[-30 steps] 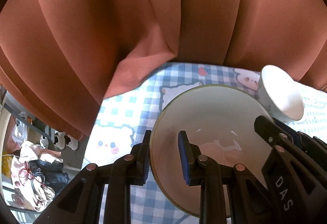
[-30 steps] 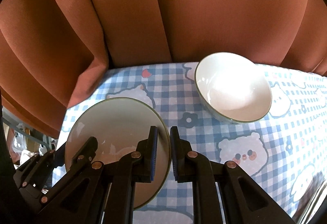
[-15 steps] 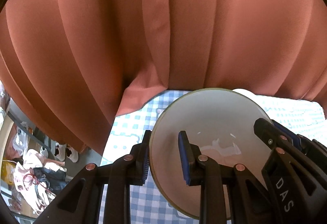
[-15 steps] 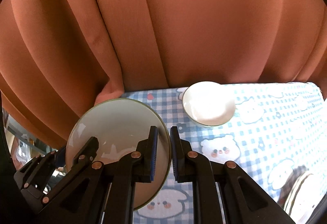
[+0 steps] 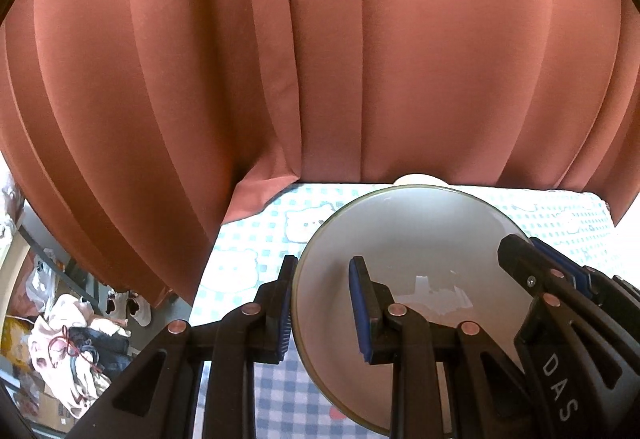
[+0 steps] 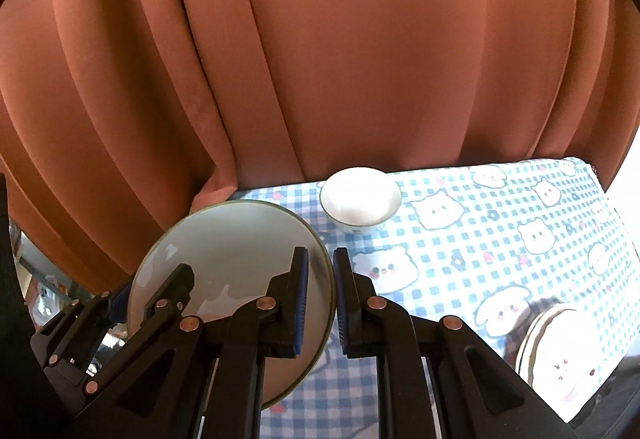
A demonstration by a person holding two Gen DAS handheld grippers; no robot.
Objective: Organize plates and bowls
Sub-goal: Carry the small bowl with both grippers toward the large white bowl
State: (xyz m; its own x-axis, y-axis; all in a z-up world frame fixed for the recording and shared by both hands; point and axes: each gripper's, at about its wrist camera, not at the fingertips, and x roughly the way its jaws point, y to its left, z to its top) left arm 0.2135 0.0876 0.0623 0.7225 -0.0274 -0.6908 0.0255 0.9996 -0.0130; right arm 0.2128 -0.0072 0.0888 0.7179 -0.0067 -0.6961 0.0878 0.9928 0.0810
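Round glossy plate (image 5: 404, 239) pinched by both grippers — checked cloth (image 6: 480, 251), pleated curtain (image 6: 320, 59)

Plate (image 6: 236, 259): round, off-white, thin green rim, glossy; held clear above the checked cloth, gripped at opposite rim edges
Bowl (image 6: 360, 201): small, white, upright on the cloth near the curtain
Plate stack (image 6: 560, 351): white, at cloth's near right

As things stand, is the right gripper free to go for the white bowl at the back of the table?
Probably not. The right gripper is shut on the rim of the plate, which the left gripper clamps on the opposite side. The path over the tablecloth to the white bowl looks clear, though.
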